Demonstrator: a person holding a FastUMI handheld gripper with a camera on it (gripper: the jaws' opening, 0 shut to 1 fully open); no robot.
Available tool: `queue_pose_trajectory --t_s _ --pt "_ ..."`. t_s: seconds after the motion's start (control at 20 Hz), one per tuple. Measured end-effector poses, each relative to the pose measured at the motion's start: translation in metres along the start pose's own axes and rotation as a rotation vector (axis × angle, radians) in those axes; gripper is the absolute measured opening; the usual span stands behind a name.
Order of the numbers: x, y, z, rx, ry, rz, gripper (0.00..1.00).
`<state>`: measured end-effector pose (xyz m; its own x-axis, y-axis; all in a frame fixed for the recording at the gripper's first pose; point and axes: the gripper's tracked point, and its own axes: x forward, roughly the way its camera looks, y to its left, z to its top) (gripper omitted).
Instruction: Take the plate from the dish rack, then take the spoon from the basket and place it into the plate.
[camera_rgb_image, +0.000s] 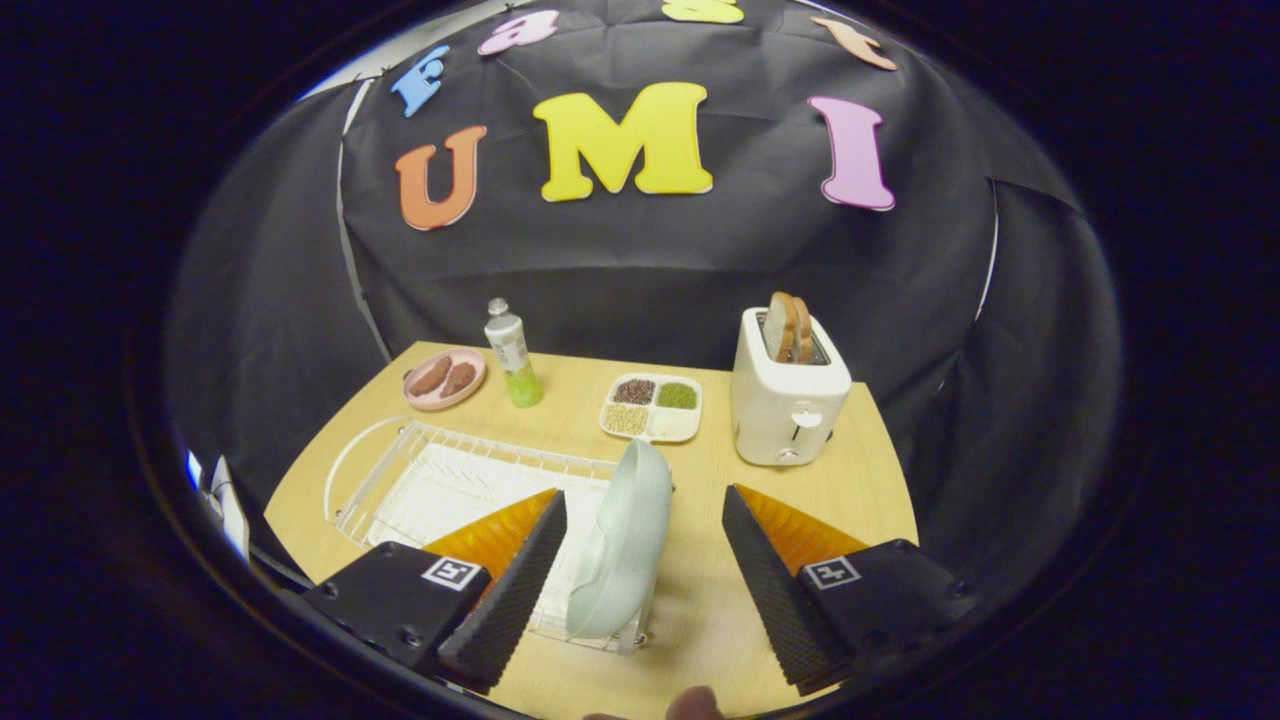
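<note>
Gripper (640, 560) fingers apart, plate (625, 545) upright between them, in dish rack (400, 480)

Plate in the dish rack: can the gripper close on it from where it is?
Probably yes. The plate stands on edge at the near end of the dish rack, between the open gripper's fingers, neither touching it. Nothing stands between them.
</note>
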<state>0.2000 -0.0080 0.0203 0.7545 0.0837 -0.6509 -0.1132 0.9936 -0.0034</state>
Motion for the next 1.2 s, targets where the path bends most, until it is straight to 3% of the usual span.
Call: queue_pose_trajectory --t_s 0.3,0.55,0.65,0.8,1.0,1.2 --pt "0.039 0.009 -0.010 0.058 0.132 0.029 0.93" --pt "0.054 0.006 -0.025 0.139 0.204 0.004 0.78" --pt "0.055 0.009 -0.028 0.144 0.227 0.000 0.63" --pt "0.052 0.013 -0.031 0.160 0.244 -0.024 0.54" --pt "0.053 0.013 -0.031 0.172 0.248 -0.102 0.40" --pt "0.048 0.014 -0.026 0.154 0.234 -0.193 0.37"
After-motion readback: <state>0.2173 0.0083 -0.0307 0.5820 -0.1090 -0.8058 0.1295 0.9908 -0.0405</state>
